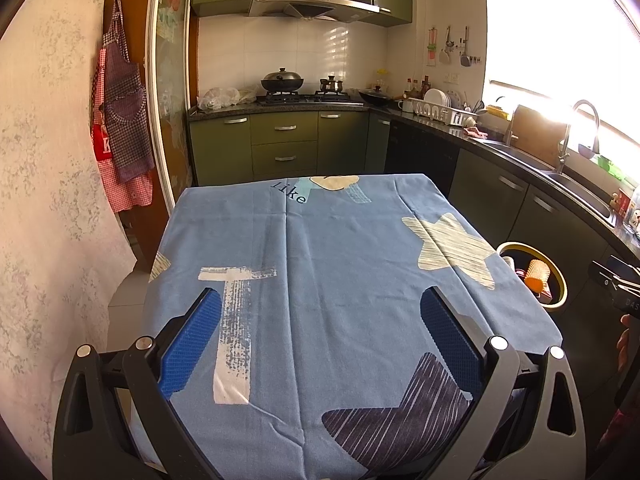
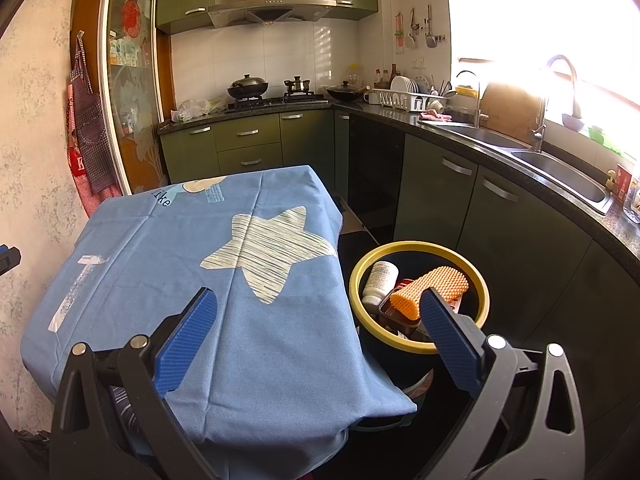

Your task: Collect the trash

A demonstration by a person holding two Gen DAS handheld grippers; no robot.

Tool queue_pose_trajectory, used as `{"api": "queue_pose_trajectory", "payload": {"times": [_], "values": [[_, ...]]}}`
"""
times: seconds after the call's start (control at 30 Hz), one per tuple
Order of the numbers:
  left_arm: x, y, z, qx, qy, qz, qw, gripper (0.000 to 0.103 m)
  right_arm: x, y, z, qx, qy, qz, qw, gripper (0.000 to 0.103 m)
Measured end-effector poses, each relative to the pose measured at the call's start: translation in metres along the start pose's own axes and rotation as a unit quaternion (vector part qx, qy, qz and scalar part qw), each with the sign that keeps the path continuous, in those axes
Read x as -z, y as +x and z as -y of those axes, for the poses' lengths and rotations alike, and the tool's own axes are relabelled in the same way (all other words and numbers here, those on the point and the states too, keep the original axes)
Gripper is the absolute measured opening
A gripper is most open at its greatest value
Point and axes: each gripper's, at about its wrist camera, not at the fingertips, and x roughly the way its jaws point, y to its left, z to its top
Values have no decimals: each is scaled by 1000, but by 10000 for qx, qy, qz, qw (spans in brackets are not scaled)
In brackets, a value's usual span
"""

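Observation:
A black trash bin with a yellow rim stands on the floor right of the table; it also shows in the left wrist view. Inside lie an orange foam net sleeve, a white bottle and a dark box. My left gripper is open and empty above the blue tablecloth. My right gripper is open and empty, held over the table's right edge, its right finger in front of the bin. The tablecloth shows no loose items.
Green kitchen cabinets and a dark counter with a sink run along the right. A stove with pots is at the back. Aprons hang on the left wall. The right gripper's body shows at the edge of the left wrist view.

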Motion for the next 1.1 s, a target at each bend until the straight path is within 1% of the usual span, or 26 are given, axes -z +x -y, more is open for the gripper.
{"api": "queue_pose_trajectory", "payload": {"times": [0.87,1.0,1.07,1.1], "values": [[1,4,-2,-33,-12,-72,10000,98,5,3,0,5,-16,-56,10000,96],[0,5,-3,3,-35,-91,10000,98,4,5,0,-10,-22,-63,10000,96],[-1,5,-4,127,-110,-46,9998,98,4,6,1,-9,-20,-68,10000,96],[-1,4,-6,246,-188,35,9995,98,5,6,0,-8,-17,-73,10000,96]]}}
